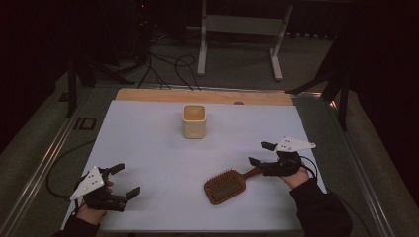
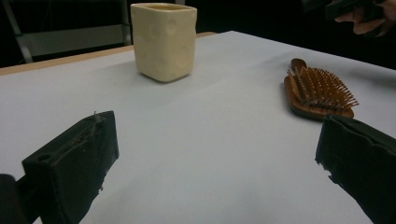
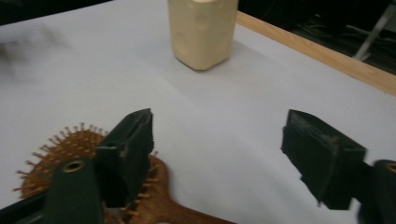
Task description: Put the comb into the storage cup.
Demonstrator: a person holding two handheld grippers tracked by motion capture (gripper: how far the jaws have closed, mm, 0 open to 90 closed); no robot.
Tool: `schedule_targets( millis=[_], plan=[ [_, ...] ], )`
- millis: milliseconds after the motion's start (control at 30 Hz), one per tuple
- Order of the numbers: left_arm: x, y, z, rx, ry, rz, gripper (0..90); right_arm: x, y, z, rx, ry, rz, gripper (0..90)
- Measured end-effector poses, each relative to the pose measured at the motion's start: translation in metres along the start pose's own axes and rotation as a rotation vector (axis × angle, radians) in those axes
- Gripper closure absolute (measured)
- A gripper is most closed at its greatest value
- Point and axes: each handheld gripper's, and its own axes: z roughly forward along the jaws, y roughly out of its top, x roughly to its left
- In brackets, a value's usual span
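Both views catch the hairbrush (image 1: 225,186); its handle (image 3: 173,210) underlies the right hand-held gripper (image 3: 219,149).

My right hand-held gripper (image 1: 262,153) has 2 black jaws and a pale grey plate on top; my left hand-held gripper (image 1: 123,180) looks the same. The hairbrush (image 1: 226,186) is reddish-brown wood with tan bristles. The cup (image 1: 193,121) is cream with faint dimples. The surface (image 1: 158,148) is white, edged in light wood.
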Motion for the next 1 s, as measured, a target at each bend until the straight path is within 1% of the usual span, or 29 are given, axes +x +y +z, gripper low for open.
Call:
schedule_targets(
  millis=[67,133,267,367,400,567,600,633,667,800,833,933,1000],
  plan=[
    [0.000,0.000,0.000,0.001,0.001,0.001,0.0,-0.004,-0.002,0.003,0.004,-0.008,0.007,29.3],
    [0.000,0.000,0.000,0.002,-0.001,0.001,0.0,-0.007,-0.004,0.005,0.016,-0.017,0.016,31.3],
    [0.000,0.000,0.000,0.001,-0.002,-0.001,0.0,-0.012,-0.010,0.010,0.036,-0.014,0.032,34.1],
    [0.000,0.000,0.001,0.001,-0.002,-0.003,0.0,-0.013,-0.013,0.012,0.048,-0.013,0.033,36.2],
    [0.000,-0.001,0.001,0.003,-0.002,-0.001,0.0,-0.015,-0.015,0.014,0.059,-0.008,0.040,38.0],
    [0.000,-0.001,0.001,0.007,-0.005,-0.001,0.0,-0.017,-0.019,0.021,0.096,-0.010,0.034,42.4],
    [0.000,-0.001,0.001,0.008,-0.005,-0.001,0.0,-0.018,-0.019,0.023,0.102,-0.009,0.032,45.2],
    [0.000,-0.001,0.001,0.008,-0.005,-0.001,0.0,-0.018,-0.019,0.023,0.102,-0.009,0.032,45.2],
    [0.000,-0.001,0.001,0.008,-0.006,-0.001,0.0,-0.018,-0.020,0.027,0.116,-0.022,0.029,51.4],
    [0.001,-0.001,0.001,0.009,-0.007,-0.002,0.0,-0.020,-0.021,0.031,0.133,-0.038,0.022,61.9],
    [0.001,-0.001,0.001,0.009,-0.007,-0.002,0.0,-0.020,-0.021,0.031,0.133,-0.038,0.022,61.9],
    [0.001,-0.001,0.002,0.012,-0.009,-0.003,0.0,-0.021,-0.021,0.035,0.153,-0.063,0.022,68.1],
    [0.000,-0.001,0.002,0.014,-0.011,-0.005,0.0,-0.022,-0.022,0.036,0.157,-0.066,0.018,69.7]
  ],
)
